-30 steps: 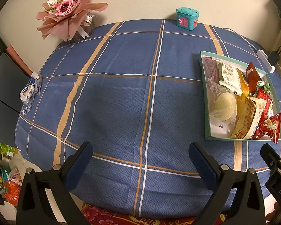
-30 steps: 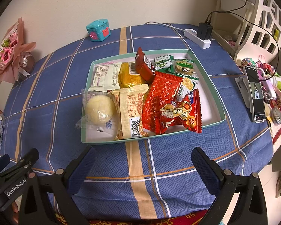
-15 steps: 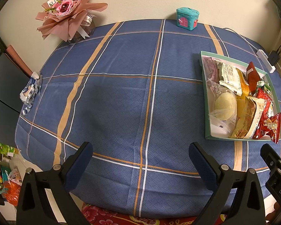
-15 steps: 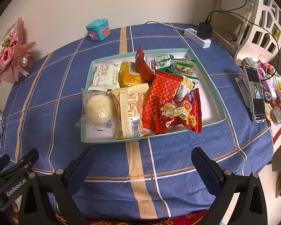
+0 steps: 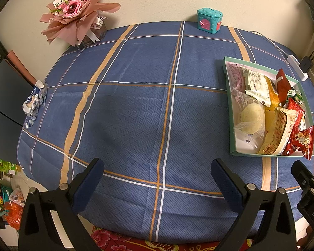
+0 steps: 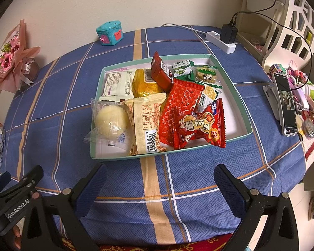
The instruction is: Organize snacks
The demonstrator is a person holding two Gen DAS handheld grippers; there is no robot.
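Observation:
A teal-rimmed white tray sits on the blue plaid tablecloth and holds several snack packets: a clear-wrapped pale bun, a beige packet, red packets and green ones. The tray also shows in the left wrist view at the right. My right gripper is open and empty, just in front of the tray's near edge. My left gripper is open and empty over bare cloth, left of the tray.
A pink bouquet and a teal toy house stand at the table's back. A crumpled blue-white wrapper lies at the left edge. A power strip, a phone on a stand and clutter are at the right.

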